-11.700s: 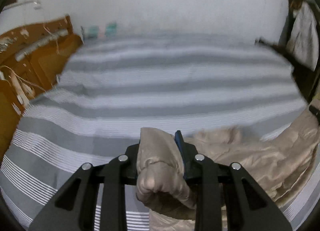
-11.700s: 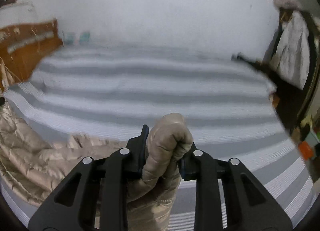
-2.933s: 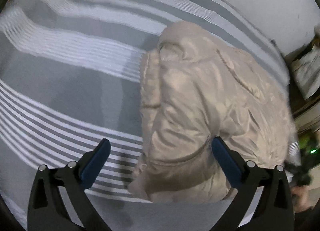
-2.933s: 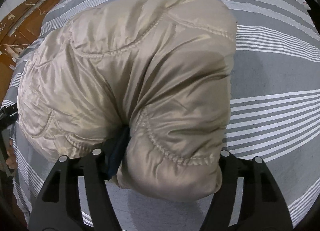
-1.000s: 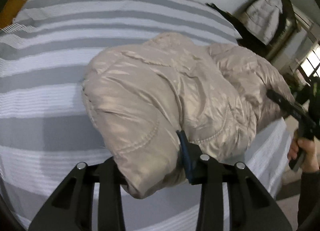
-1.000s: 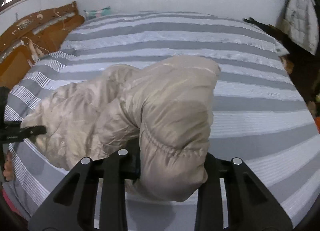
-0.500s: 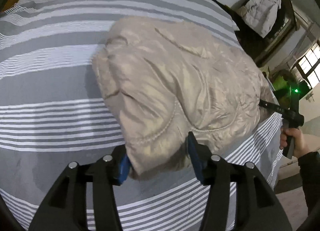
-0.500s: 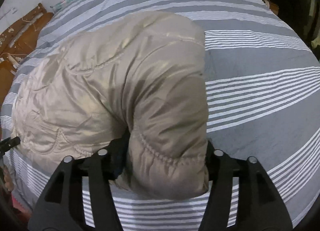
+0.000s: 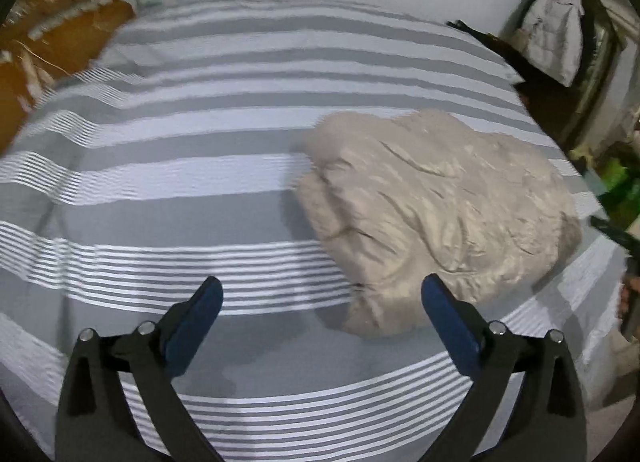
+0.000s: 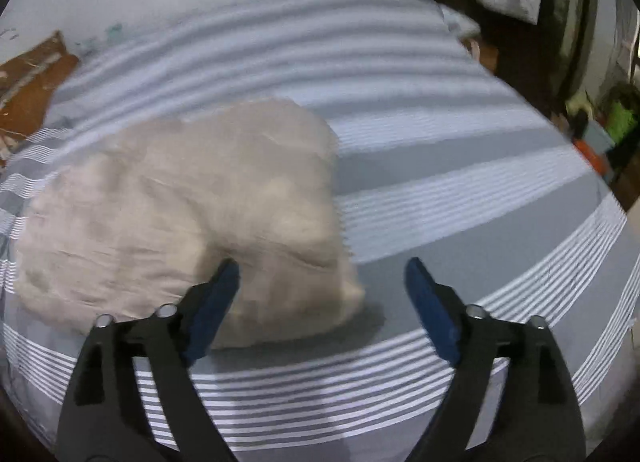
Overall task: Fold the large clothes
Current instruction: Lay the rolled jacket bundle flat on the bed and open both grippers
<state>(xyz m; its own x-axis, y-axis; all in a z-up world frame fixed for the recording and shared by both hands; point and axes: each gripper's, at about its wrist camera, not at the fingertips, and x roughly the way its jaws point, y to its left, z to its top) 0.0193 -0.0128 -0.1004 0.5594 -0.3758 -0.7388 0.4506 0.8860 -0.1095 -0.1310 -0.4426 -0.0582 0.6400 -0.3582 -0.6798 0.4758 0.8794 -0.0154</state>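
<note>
A beige padded jacket (image 9: 436,218) lies folded into a thick bundle on the grey and white striped bed (image 9: 192,182). My left gripper (image 9: 320,290) is opening, its blue pads spread wide, drawn back from the bundle's near left corner with nothing between them. In the right wrist view the same jacket (image 10: 188,214) fills the left half. My right gripper (image 10: 320,274) is also opening, pulled back at the bundle's near right corner; the corner shows between the spread pads but neither pad presses on it.
A brown wooden headboard (image 9: 52,46) stands at the far left of the bed. A pale coat (image 9: 554,30) hangs on dark furniture at the far right, with green and orange clutter (image 10: 612,122) on the floor below. The bed's right edge drops off near the jacket.
Both grippers let go of the jacket corners, spread wide and drew back. The bundle now lies on the bed by itself.
</note>
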